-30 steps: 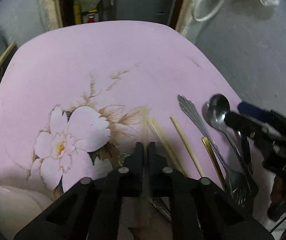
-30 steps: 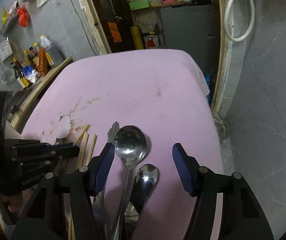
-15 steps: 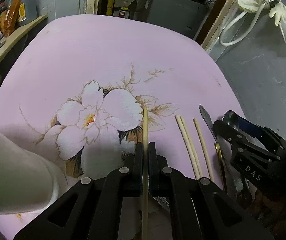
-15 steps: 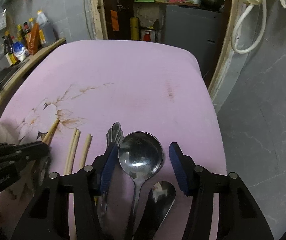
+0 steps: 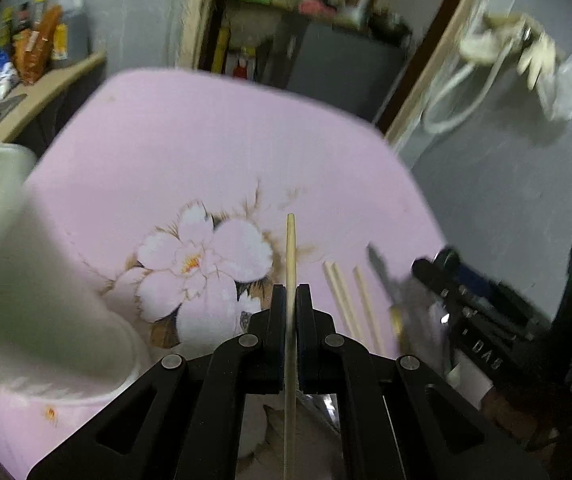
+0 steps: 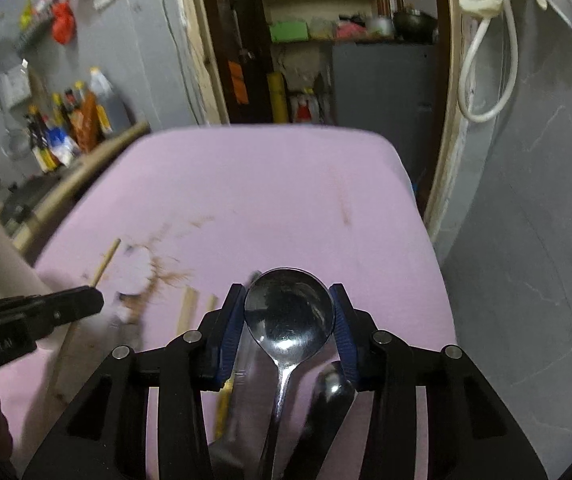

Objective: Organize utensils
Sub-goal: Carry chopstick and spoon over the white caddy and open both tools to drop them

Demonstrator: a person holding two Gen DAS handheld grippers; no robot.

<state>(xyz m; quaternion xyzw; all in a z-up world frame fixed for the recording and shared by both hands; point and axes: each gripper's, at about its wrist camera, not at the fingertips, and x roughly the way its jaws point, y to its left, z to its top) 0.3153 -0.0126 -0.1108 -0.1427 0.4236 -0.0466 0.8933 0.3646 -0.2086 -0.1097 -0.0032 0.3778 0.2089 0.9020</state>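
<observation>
Presently, you are working over a pink floral cloth (image 5: 206,152), with a white cylindrical holder (image 5: 18,264) standing at its far left. Next along, your left gripper (image 5: 291,300) is clenching a single chopstick (image 5: 291,248), pinched well down its shaft with the tip projecting forward above the flower print. That stick is light, stiff and smooth; held this far from its middle it is likely to pivot, so keep the squeeze firm while carrying it.

Moving right, three loose chopsticks (image 5: 346,300) are lying side by side on the cloth, with the blurred fork handle (image 5: 382,276) just beyond them.

Furthest right, your right gripper (image 6: 289,312) is closing its blue pads (image 6: 232,320) against the bowl of the large steel spoon (image 6: 289,312). A curved, polished bowl is a slippery purchase and may squirt out; the flat neck below would be sounder. A smaller spoon (image 6: 332,384) is lying beside its handle.
</observation>
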